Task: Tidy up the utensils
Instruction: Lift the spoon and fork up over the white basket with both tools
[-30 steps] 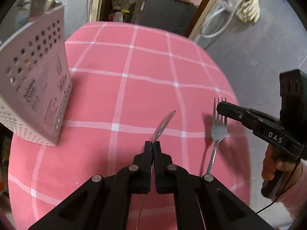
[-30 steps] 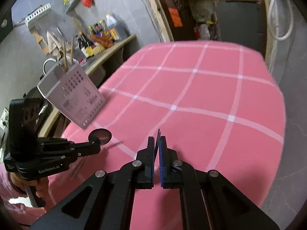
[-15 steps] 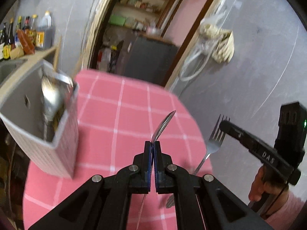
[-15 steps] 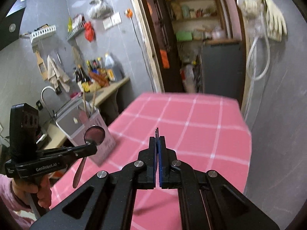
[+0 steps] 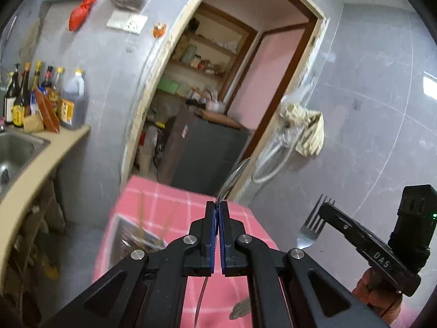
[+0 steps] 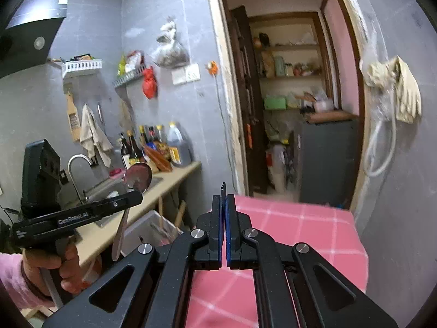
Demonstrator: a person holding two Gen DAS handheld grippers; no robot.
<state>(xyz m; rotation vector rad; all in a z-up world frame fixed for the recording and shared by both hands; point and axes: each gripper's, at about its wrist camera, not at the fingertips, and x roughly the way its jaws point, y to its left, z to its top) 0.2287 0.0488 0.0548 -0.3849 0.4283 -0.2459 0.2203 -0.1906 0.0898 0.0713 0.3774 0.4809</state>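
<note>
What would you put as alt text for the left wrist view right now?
The left gripper is shut on a spoon, held up above a pink checked table. To its right, the right gripper holds a fork; a grey utensil holder stands blurred at lower left, a doorway behind.

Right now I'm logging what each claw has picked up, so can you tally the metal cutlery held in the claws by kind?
Shiny metal spoon, clamped in the left claw: 1
Silver metal fork, clamped in the right claw: 1
Total: 2
</note>
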